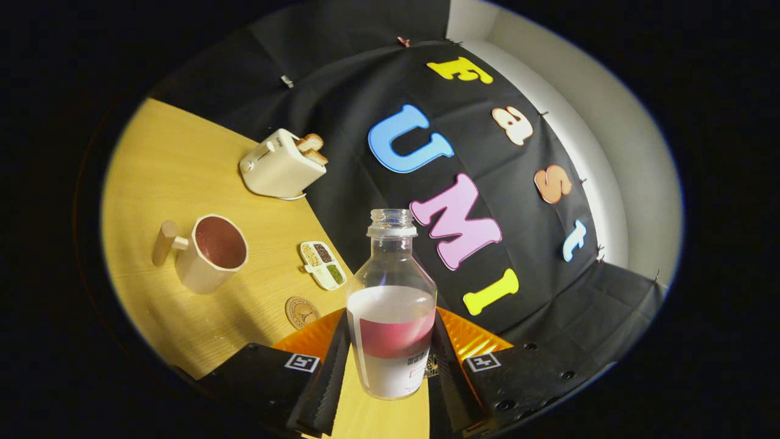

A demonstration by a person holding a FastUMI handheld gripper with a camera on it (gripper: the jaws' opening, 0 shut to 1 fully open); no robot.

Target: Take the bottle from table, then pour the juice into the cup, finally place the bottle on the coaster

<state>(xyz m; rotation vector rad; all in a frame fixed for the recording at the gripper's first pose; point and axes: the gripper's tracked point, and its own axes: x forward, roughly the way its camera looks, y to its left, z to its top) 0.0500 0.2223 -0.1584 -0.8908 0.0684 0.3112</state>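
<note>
Bottle [391,305] held between the jaws, both fingers [332,366] pressed to its labelled lower half, neck uncapped and pointing away from the gripper [390,372]. Scene tilted strongly, so bottle probably leaning toward the cup [210,253], which lies well to the left and farther off. Mostly clear glass above the label, so little seems left inside, though the label hides the level. Dark red liquid already in the cup, so pour likely done or nearly done; coaster step seemingly next. Coaster [302,312] flat on the table [177,164], near and just left of the fingers, between the cup and the bottle. Small divided dish [323,265] just beyond the coaster; toaster [281,166] with bread slices far off by the cloth wall. Risks from here: open neck dripping on the table if swung across while tilted; smooth glass sliding between the jaws if the grip slackens during righting; base landing half off the small coaster, or clipping the dish close beside it, if lowered off-centre; wooden cup handle [164,242] catching a careless sweep.
</note>
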